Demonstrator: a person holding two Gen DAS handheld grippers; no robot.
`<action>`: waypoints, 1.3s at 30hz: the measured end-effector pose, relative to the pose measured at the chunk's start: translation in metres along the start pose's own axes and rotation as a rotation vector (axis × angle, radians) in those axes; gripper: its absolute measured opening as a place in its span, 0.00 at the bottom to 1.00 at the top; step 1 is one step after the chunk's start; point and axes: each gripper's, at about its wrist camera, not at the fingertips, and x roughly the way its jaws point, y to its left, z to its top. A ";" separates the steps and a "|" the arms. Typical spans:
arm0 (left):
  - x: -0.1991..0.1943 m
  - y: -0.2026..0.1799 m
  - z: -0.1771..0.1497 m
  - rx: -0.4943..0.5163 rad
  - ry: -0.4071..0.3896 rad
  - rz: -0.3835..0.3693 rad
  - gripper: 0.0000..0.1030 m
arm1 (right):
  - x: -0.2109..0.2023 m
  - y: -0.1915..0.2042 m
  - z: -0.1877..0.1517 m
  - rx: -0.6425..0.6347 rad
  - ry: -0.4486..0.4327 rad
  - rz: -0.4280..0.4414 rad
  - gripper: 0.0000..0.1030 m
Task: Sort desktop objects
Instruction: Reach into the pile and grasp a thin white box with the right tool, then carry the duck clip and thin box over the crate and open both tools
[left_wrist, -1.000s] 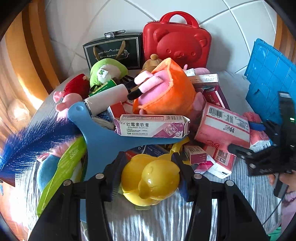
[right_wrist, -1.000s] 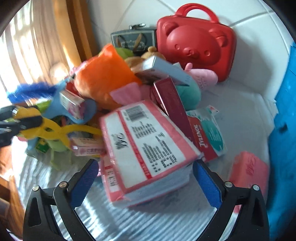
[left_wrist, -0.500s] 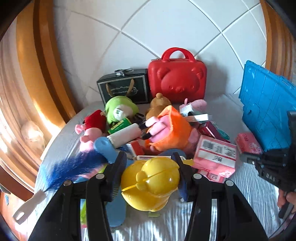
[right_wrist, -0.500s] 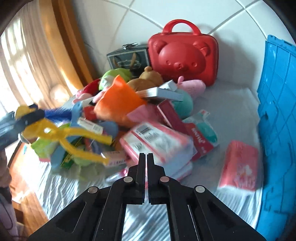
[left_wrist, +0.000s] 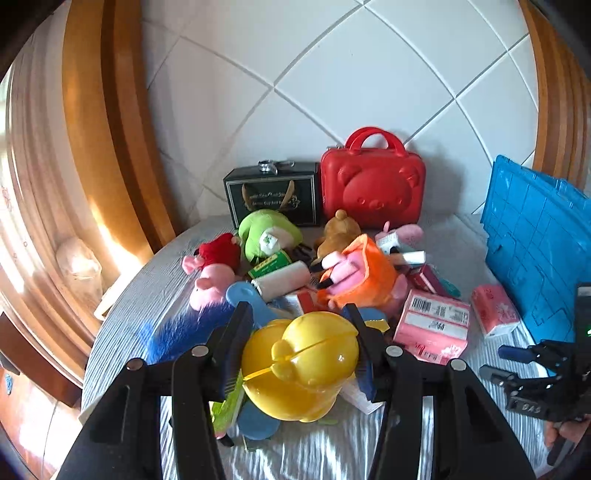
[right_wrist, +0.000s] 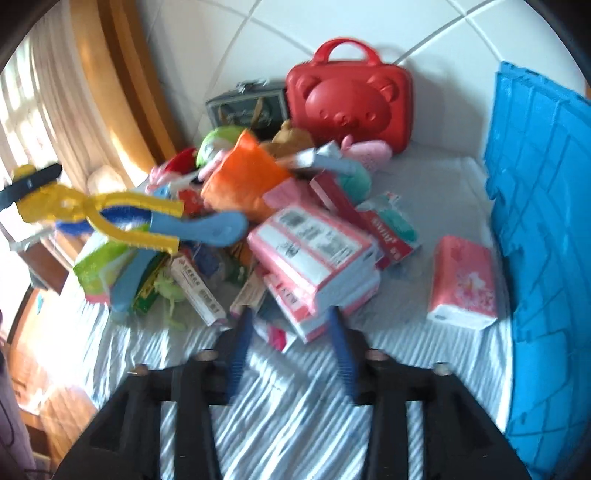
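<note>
My left gripper (left_wrist: 297, 314) is shut on a yellow duck-shaped clamp toy (left_wrist: 299, 365) and holds it in the air above the front of the pile. In the right wrist view the same yellow toy (right_wrist: 92, 210) hangs at the left with its long handles pointing into the pile. The jaws of my right gripper (right_wrist: 290, 317) are opening with nothing between them, just in front of a stack of pink tissue packs (right_wrist: 314, 251). The left wrist view shows the right gripper (left_wrist: 498, 362) low at the right edge.
A heap of plush toys, medicine boxes and a blue feather duster (left_wrist: 177, 332) covers the striped cloth. A red bear case (left_wrist: 373, 184) and a black box (left_wrist: 273, 199) stand at the back wall. A blue crate (left_wrist: 535, 236) stands right, a single pink tissue pack (left_wrist: 495, 306) beside it.
My left gripper has risen and drawn back with the yellow toy. My right gripper left the pink pack, shut empty, then partly reopened while pulling back.
</note>
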 end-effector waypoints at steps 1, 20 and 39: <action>0.002 0.002 -0.005 -0.001 0.010 0.004 0.48 | 0.009 0.003 -0.004 -0.005 0.020 0.016 0.47; 0.004 0.094 -0.061 -0.092 0.123 0.235 0.48 | 0.152 0.128 0.012 -0.361 0.127 0.084 0.36; -0.050 0.034 0.003 -0.025 -0.116 0.118 0.48 | -0.082 0.099 0.055 -0.215 -0.324 -0.081 0.17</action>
